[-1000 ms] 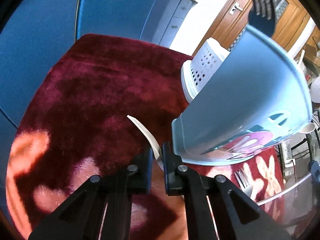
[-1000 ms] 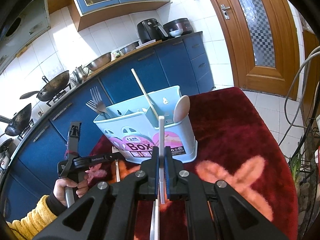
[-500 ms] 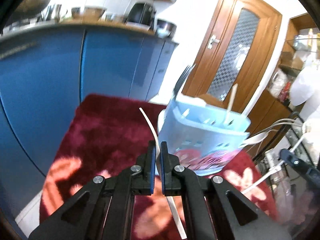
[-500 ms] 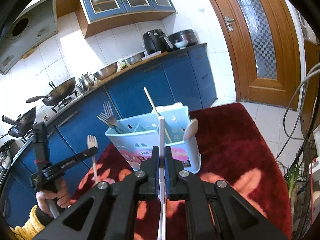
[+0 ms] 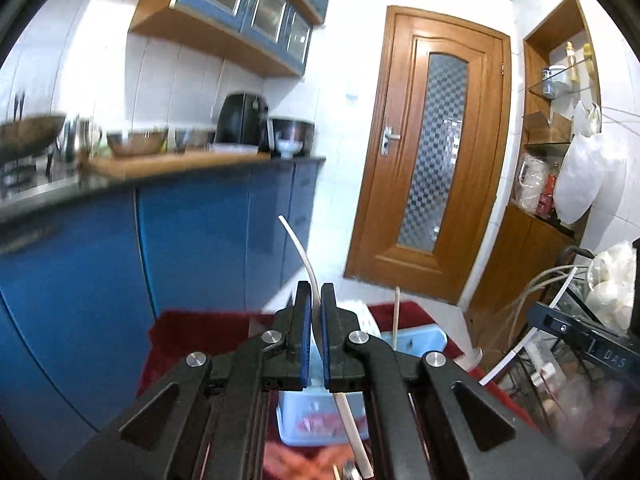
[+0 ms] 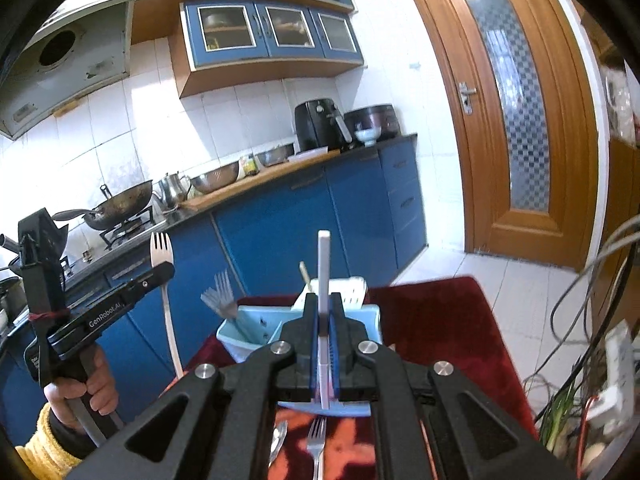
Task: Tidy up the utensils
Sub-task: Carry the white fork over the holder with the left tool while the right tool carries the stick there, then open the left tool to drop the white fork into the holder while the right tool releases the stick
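Note:
My left gripper (image 5: pixel 313 292) is shut on a cream plastic fork (image 5: pixel 301 248), held upright high above the table; the right wrist view shows this fork (image 6: pixel 161 250) in the left gripper (image 6: pixel 158 272), left of the organizer. My right gripper (image 6: pixel 324 300) is shut on a white stick-like utensil (image 6: pixel 323 264) standing upright. The light blue utensil organizer (image 6: pixel 250 330) stands on the red cloth below both grippers, holding metal forks (image 6: pixel 218 294) and a wooden chopstick (image 6: pixel 305 276). In the left wrist view the organizer (image 5: pixel 420 340) is mostly hidden behind my fingers.
A metal fork (image 6: pixel 317 446) and a spoon (image 6: pixel 278 442) lie on the red floral cloth (image 6: pixel 436 328) in front of the organizer. Blue kitchen cabinets (image 6: pixel 360 216) stand behind the table. A wooden door (image 6: pixel 516 112) is at the right. Cables (image 6: pixel 576 360) hang at the right edge.
Both grippers have risen and tilted up. The left gripper lifted the cream fork from beside the organizer to high above it. The right gripper kept its hold on the white utensil.

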Action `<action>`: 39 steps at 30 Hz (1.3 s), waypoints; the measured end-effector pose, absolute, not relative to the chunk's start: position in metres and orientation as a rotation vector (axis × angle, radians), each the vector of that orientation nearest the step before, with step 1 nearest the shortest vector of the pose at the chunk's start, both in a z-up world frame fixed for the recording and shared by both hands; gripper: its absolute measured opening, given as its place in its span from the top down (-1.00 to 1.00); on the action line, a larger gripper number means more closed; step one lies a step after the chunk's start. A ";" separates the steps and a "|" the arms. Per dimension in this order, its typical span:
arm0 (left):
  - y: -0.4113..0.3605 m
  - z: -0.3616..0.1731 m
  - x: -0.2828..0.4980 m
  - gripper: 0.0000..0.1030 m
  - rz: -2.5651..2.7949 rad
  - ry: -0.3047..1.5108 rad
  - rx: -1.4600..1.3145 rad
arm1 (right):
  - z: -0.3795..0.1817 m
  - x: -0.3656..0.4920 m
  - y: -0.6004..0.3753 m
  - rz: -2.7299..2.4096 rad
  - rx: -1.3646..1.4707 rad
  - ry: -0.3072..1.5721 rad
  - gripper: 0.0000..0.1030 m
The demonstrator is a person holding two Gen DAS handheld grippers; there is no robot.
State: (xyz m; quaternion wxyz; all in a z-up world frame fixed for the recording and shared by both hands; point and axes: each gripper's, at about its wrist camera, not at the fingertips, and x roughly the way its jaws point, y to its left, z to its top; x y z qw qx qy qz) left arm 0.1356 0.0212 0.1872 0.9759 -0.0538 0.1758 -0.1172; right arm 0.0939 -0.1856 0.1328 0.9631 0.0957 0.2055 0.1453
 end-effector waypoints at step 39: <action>-0.020 0.112 0.209 0.51 -0.281 0.317 0.016 | 0.066 0.184 -0.149 0.224 0.179 0.569 0.53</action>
